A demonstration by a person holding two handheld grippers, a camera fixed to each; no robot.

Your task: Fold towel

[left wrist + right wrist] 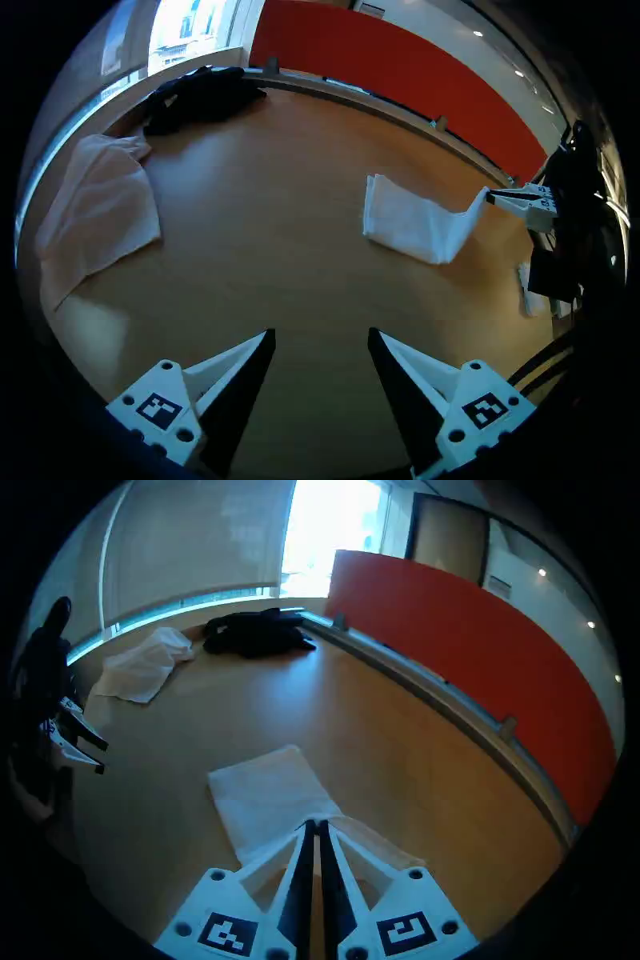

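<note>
White towel (408,220) is seen lying near the middle of the wooden table (264,264). One corner is lifted off the surface and pinched by the right hand-held gripper (492,194); the rest is laid flat. In the right gripper view the towel (268,796) is seen just ahead of the right hand-held gripper (314,826), whose fingers are closed to a thin slit with the towel edge clamped between them. Left hand-held gripper (320,336) is held spread wide above bare table, nothing gripped, well apart from the towel. It is also seen at the left edge of the right gripper view (102,758), fingers parted. Crumpled white cloth (96,212) is left at the table's far side, with a black garment (200,96) near it by the window (184,32). Red wall panel (400,68) is seen behind the table.
</note>
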